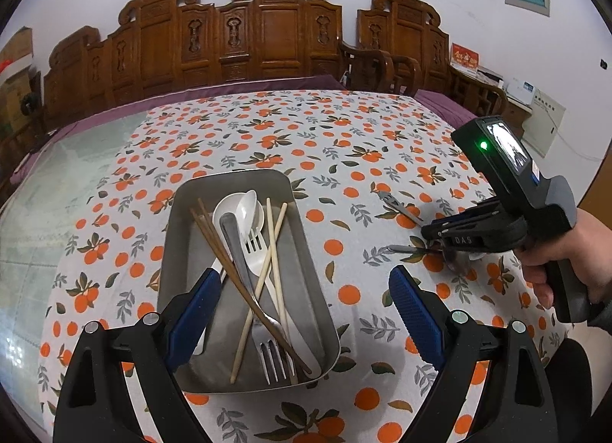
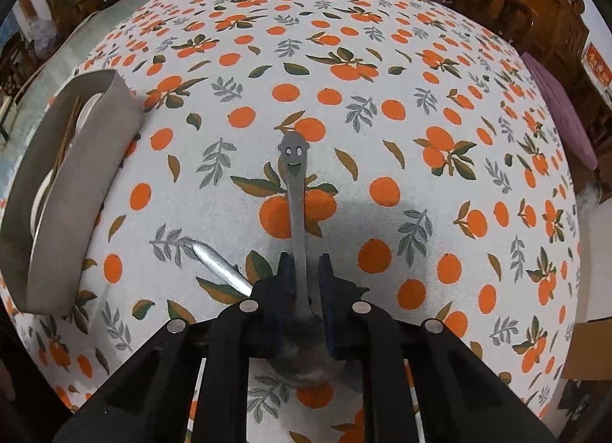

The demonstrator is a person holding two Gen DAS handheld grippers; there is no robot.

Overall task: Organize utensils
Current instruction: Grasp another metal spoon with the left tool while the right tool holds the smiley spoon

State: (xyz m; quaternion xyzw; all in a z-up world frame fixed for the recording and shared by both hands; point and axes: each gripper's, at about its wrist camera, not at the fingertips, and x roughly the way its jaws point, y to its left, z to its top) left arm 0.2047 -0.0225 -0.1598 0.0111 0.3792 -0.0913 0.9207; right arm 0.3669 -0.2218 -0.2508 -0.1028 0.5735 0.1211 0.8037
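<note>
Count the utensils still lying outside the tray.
2: a spoon with a face on its handle, lying between the right tongs, and a second metal handle just left of it; part hidden.

Smiley-handled metal spoon (image 2: 297,206) lies flat on the cloth, right of the utensil-filled grey tray (image 1: 298,221).

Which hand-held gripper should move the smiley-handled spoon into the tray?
Right. The right hand-held gripper is already closed around the smiley spoon on the tablecloth. The left hand-held gripper is open and empty over the tray.
</note>
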